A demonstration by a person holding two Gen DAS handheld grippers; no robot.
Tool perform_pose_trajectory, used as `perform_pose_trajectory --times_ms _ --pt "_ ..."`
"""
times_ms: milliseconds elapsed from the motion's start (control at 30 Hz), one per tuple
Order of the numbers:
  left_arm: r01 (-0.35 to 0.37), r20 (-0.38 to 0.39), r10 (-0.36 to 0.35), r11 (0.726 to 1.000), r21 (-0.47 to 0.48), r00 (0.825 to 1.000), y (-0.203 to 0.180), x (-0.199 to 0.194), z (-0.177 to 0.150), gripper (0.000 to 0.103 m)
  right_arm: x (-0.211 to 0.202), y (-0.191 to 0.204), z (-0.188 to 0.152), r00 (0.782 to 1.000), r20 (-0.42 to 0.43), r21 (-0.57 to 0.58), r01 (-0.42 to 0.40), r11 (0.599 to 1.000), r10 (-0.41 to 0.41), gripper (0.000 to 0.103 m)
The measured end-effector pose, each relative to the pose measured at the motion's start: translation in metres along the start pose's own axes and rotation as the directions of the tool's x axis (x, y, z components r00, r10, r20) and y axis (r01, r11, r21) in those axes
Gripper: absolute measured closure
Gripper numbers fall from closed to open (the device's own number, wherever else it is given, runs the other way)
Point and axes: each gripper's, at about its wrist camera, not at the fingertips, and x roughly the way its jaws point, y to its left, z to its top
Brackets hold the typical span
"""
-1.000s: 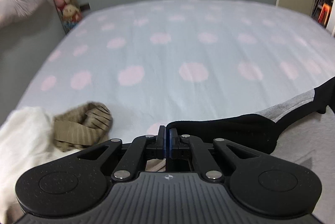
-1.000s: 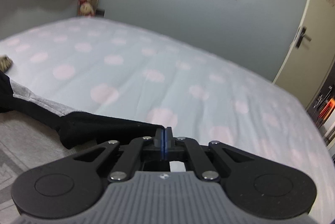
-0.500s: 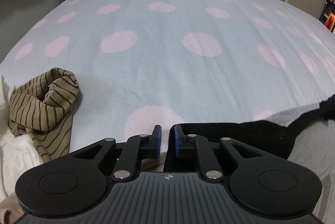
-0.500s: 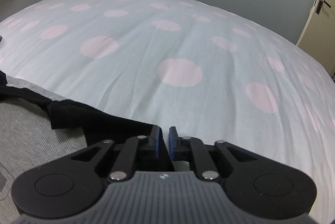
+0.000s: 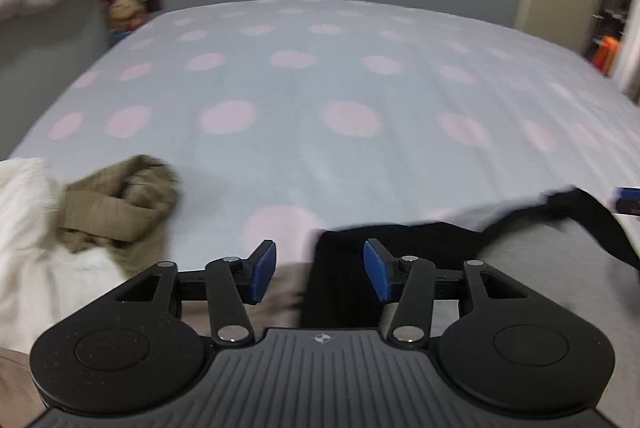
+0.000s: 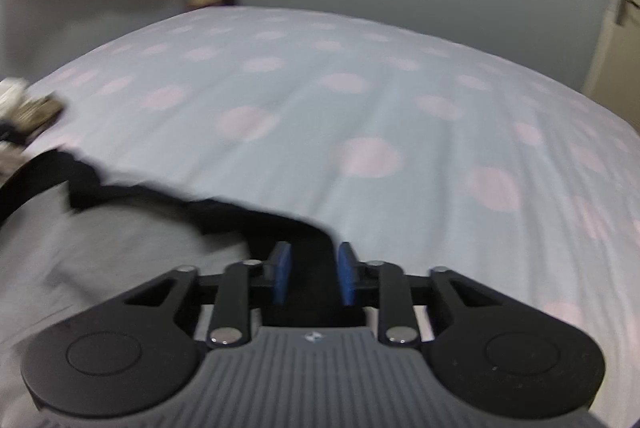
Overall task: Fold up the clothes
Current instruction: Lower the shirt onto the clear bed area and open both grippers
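Two grippers stand over the near edge of a grey garment with black trim, which lies spread on the dotted bed sheet closest to the cameras. The left gripper has just been opening; its blue pads stand well apart, with a black corner of the garment lying between them but not pressed, so it holds nothing. The right gripper stands narrowly parted after a slight closing, with the black trim between the pads; motion blur makes contact hard to judge, though a gap appears on either side of the cloth, and it is recorded as released. To the left of the garment, as the left wrist view shows it, sits a crumpled olive striped piece touching a white fabric heap; both lie apart from the garment. Judgement on handling: the garment is soft, light knit, limp under its own weight, liable to sag, wrinkle or slide on the sheet if dragged. The doubled black hem is the firmest hold; each gripper is best placed at a corner of that edge, taking both layers.
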Motion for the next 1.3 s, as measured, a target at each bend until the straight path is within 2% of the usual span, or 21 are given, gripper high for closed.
perform_pose_trajectory --times_ms 100,133,300,500,567,733,800,867,900,1067,1133,1300 --pt "0.058 -0.036 -0.056 0.997 0.047 0.998 -0.028 0.011 -0.008 0.068 0.007 0.021 -0.003 0.998 -0.011 -0.028 -0.055 0.998 0.054 0.089" --pt "0.074 -0.054 -0.071 0.996 0.056 0.996 -0.035 0.016 -0.012 0.070 0.012 0.025 -0.004 0.998 -0.018 -0.027 -0.066 0.997 0.066 0.093" --pt "0.095 -0.119 -0.086 0.993 0.075 0.989 -0.054 0.055 -0.022 0.071 0.043 0.037 -0.009 0.995 -0.053 -0.019 -0.090 0.996 0.089 0.095" --pt "0.088 -0.051 -0.084 0.992 0.087 0.995 -0.061 0.081 -0.002 0.071 0.071 0.035 0.005 0.995 -0.011 -0.013 -0.097 0.995 0.097 0.097" --pt "0.084 -0.032 -0.081 0.994 0.074 0.996 -0.059 0.087 0.006 0.071 0.079 0.035 0.012 0.995 -0.005 -0.006 -0.099 0.995 0.099 0.099" --pt "0.066 -0.009 -0.066 0.996 -0.052 0.998 -0.045 0.100 0.024 0.071 0.094 0.032 0.029 0.994 0.007 0.040 -0.107 0.993 0.107 0.099" --pt "0.052 0.004 -0.052 0.994 -0.100 0.999 -0.041 0.101 0.030 0.071 0.096 0.030 0.034 0.994 0.009 0.080 -0.111 0.991 0.110 0.095" --pt "0.054 0.008 -0.053 0.988 -0.141 0.999 -0.035 0.096 0.034 0.071 0.091 0.025 0.039 0.994 0.012 0.128 -0.105 0.986 0.105 0.076" --pt "0.060 0.012 -0.059 0.987 -0.149 0.998 -0.033 0.089 0.034 0.071 0.089 0.021 0.040 0.995 0.014 0.152 -0.102 0.983 0.101 0.074" --pt "0.041 0.016 -0.039 0.990 -0.137 0.999 -0.027 0.044 0.024 0.069 0.057 0.006 0.036 0.998 0.005 0.190 -0.058 0.980 0.058 0.074" --pt "0.022 0.009 -0.021 0.990 -0.138 1.000 -0.024 0.023 0.016 0.064 0.037 -0.001 0.026 0.999 -0.003 0.212 -0.038 0.976 0.040 0.074" --pt "-0.029 -0.059 0.019 0.985 -0.172 0.998 -0.020 -0.027 -0.025 0.064 -0.021 -0.012 -0.011 1.000 -0.030 0.257 0.004 0.966 0.004 0.070"
